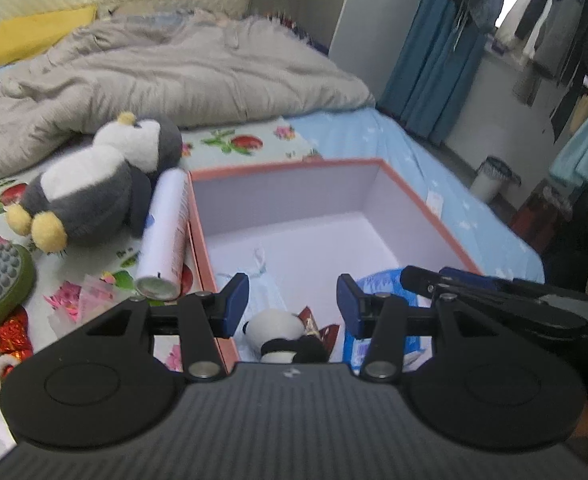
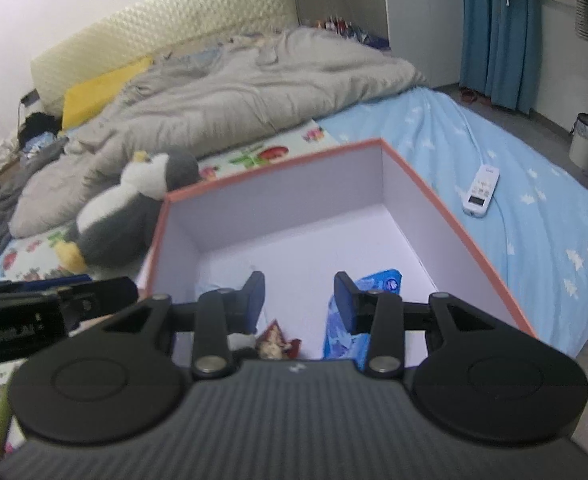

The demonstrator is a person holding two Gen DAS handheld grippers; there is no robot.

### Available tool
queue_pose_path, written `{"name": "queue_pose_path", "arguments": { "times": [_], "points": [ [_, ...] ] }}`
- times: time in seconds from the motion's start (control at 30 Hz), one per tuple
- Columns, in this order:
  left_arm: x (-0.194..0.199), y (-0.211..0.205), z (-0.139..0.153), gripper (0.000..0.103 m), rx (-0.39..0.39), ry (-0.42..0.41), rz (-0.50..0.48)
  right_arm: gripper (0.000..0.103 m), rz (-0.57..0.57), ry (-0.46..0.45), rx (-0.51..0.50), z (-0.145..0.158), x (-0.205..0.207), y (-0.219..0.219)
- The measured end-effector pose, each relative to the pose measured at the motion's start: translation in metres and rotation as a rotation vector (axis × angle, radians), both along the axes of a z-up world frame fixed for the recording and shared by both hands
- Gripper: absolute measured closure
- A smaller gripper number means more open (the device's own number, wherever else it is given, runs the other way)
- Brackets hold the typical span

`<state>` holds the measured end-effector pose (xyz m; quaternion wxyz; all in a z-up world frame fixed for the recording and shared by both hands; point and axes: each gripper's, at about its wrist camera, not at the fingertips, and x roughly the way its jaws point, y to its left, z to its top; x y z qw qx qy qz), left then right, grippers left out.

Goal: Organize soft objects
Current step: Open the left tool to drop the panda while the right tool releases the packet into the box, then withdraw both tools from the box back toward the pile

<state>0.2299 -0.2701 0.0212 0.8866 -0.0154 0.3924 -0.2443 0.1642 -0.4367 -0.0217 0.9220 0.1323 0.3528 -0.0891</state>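
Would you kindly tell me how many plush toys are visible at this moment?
2. The penguin plush lies on the floral mat, left of the box. The small panda plush sits inside the box at its near end. Others may be hidden behind the claws.

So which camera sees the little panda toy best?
The left wrist view: the panda toy lies in the box, head and black arm plain. The right wrist view shows only a white scrap behind a finger.

Rumpled grey duvet (image 2: 230, 92) on bed, blue curtains (image 2: 498, 28) beyond.
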Motion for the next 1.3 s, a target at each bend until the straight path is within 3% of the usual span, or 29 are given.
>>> {"name": "queue_pose_path", "arguments": {
  "times": [0.4,0.77,0.97,1.3],
  "points": [
    [-0.058,0.042,0.05,0.048,-0.061,-0.085,0.044,0.062,0.03,-0.115,-0.003,0.057,-0.048,0.034],
    [-0.111,0.112,0.094,0.048,-0.074,-0.173,0.109,0.062,0.107,-0.246,-0.036,0.114,-0.083,0.084],
    [-0.14,0.163,0.074,0.048,-0.048,-0.166,0.198,0.061,0.213,-0.269,-0.019,0.116,-0.094,0.121],
    [-0.172,0.222,0.016,0.048,0.017,-0.107,0.306,0.062,0.361,-0.212,0.012,0.074,-0.104,0.171]
  ]
}}
